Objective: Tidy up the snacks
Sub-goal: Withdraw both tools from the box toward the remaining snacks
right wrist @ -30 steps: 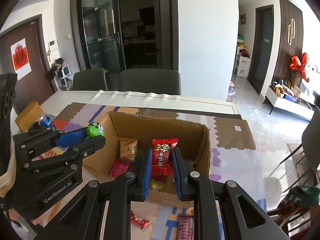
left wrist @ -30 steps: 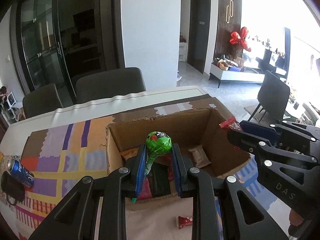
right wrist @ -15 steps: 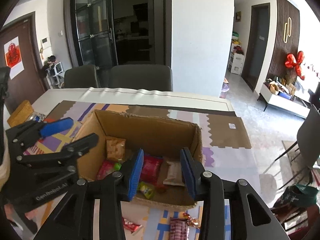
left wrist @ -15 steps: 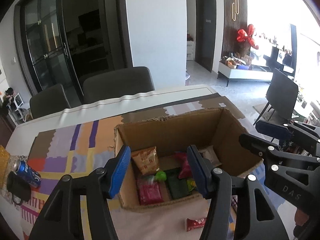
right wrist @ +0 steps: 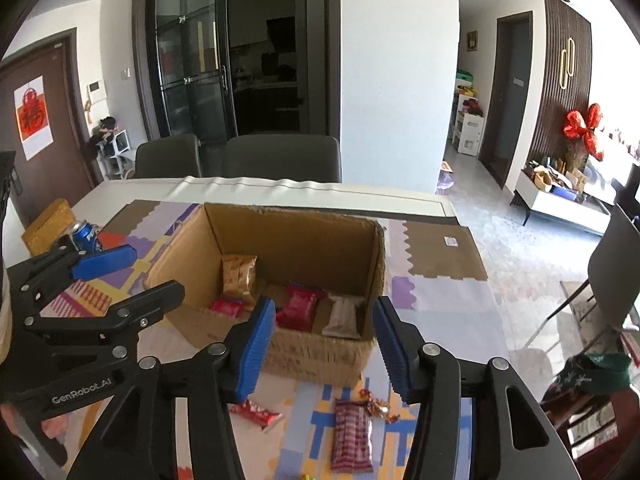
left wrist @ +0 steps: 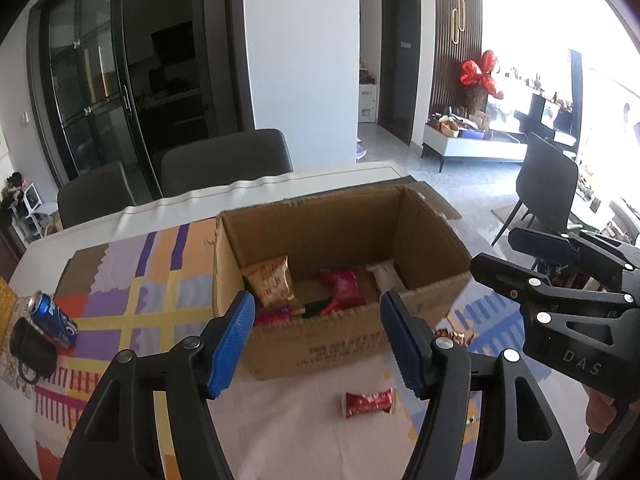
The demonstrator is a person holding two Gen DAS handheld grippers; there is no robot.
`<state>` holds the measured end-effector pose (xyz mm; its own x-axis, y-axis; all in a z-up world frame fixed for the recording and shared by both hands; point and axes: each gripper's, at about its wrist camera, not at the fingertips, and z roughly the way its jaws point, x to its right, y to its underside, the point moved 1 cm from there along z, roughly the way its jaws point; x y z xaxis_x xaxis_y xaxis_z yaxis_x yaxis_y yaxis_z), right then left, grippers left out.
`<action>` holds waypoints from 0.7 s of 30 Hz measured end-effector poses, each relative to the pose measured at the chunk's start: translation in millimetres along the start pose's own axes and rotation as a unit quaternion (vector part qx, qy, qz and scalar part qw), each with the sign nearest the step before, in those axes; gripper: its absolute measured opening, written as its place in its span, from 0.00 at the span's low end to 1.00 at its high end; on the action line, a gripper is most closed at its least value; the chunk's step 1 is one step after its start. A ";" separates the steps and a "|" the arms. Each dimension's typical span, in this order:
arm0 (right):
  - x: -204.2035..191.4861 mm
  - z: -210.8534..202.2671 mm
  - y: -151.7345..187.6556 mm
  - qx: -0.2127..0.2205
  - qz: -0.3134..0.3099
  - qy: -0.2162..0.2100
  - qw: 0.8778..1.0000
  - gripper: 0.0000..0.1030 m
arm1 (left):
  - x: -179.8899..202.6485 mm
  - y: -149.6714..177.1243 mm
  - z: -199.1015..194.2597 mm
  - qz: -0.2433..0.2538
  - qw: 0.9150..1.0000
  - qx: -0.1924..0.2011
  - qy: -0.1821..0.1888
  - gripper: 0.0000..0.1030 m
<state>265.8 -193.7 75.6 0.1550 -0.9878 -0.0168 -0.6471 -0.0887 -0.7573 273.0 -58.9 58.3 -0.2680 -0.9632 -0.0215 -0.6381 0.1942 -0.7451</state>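
1. The left claw (left wrist: 318, 338) is seen standing wide, its jaws having just been opening, and nothing is held between its blue pads (left wrist: 234, 344).
2. The right claw (right wrist: 326, 350) is likewise seen parted, its jaws having just been opening, and nothing is gripped between them.
3. Both claws are held just in front of the near wall of a cardboard box (left wrist: 320, 344), which is set on the table (left wrist: 280, 432) with its top open.
4. Several snacks are seen lying inside the box: an orange packet (left wrist: 272, 282) is leaned upright against the left inner wall, a red packet (left wrist: 346, 290) lies near the middle, and a pale wrapped bar (right wrist: 342, 316) lies towards the right side.
5. A pink packet (right wrist: 226, 306) is partly shown low in the near left corner of the box.
6. Further snacks are left on the table outside the box: a small red wrapper (left wrist: 368, 402) lies in front of it, and in the right wrist view a red striped packet (right wrist: 352, 436) and a red-and-white wrapper (right wrist: 258, 412) are seen near the front wall.
7. A blue drink can (left wrist: 54, 318) is laid on its side on the patterned cloth (left wrist: 132, 280), well to the left of the box.
8. Two dark chairs (right wrist: 280, 158) are placed at the far side of the table.
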 end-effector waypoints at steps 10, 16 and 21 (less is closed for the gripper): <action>9.8 -6.4 34.4 -0.024 0.017 -0.003 1.000 0.50 | 15.7 31.6 -2.8 0.000 1.000 -0.021 0.008 0.69; 13.5 -0.5 53.4 -0.047 0.023 -0.008 0.999 0.50 | 22.5 48.4 9.2 -0.002 0.999 -0.047 0.015 0.69; 17.3 9.7 68.8 -0.072 0.029 -0.009 0.997 0.50 | 29.8 63.8 22.2 -0.001 0.997 -0.070 0.020 0.69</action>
<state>231.3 -215.6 16.9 0.1272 -0.9894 -0.0698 -0.7559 -0.0511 -0.6527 240.4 -79.4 -4.6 -0.2937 -0.9559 0.0087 -0.7321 0.2191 -0.6450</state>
